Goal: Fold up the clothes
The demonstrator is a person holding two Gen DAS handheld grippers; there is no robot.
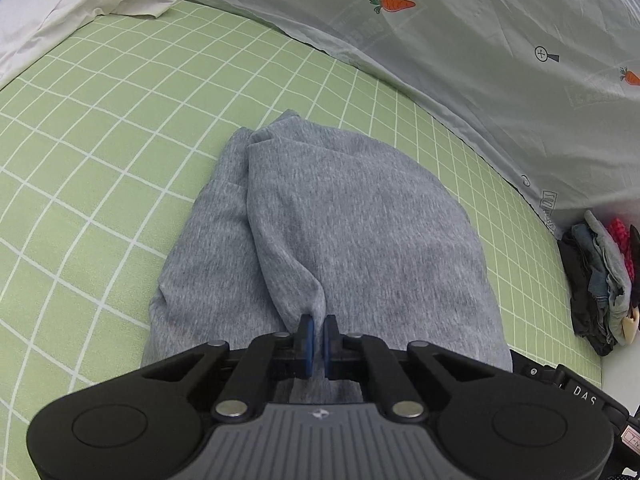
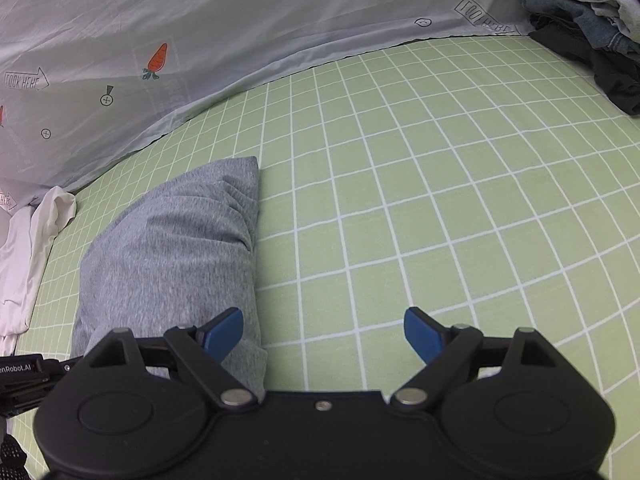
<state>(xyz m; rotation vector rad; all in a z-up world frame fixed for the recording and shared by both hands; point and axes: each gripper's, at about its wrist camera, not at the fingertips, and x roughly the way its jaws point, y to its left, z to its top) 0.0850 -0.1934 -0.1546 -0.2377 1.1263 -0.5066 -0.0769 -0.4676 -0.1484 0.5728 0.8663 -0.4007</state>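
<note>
A grey garment (image 1: pixel 332 232) lies partly folded on the green checked bed sheet (image 1: pixel 120 120). My left gripper (image 1: pixel 319 334) is shut on a pinched fold at the garment's near edge. In the right wrist view the same grey garment (image 2: pixel 172 248) lies at the left. My right gripper (image 2: pixel 324 332) is open and empty over the sheet (image 2: pixel 440 184); its left finger (image 2: pixel 222 332) sits over the garment's near right corner, and I cannot tell if it touches.
A pale quilt with carrot prints (image 1: pixel 480 60) (image 2: pixel 160 40) lies along the far side. A white cloth (image 1: pixel 80 4) (image 2: pixel 28 248) lies at the left. A pile of dark and denim clothes (image 1: pixel 600 280) (image 2: pixel 584 32) sits at the right.
</note>
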